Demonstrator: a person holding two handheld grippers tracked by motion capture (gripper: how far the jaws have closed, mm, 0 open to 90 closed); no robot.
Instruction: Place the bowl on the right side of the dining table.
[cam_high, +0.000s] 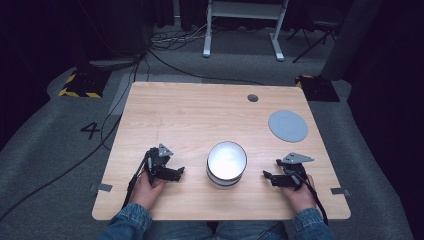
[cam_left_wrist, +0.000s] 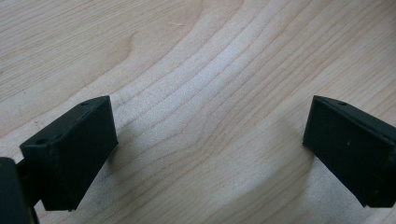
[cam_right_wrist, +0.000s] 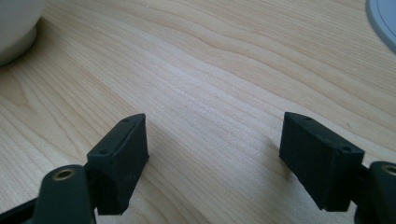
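A white round container (cam_high: 226, 163) with a dark band near its base stands on the wooden table (cam_high: 200, 115) near the front middle. Left of it my left gripper (cam_high: 179, 172) rests low over the table, jaws pointing toward the container. In the left gripper view the left gripper (cam_left_wrist: 210, 140) is open over bare wood. On the container's right my right gripper (cam_high: 266, 176) points toward it. The right gripper (cam_right_wrist: 215, 149) stands open with nothing between its jaws, and the container's base (cam_right_wrist: 14, 32) shows at the upper left.
A grey round lid (cam_high: 287, 125) lies at the right back of the table, its edge (cam_right_wrist: 385, 18) at the top right of the right gripper view. A small dark hole (cam_high: 252, 97) sits near the far edge. Cables and stands lie on the floor beyond.
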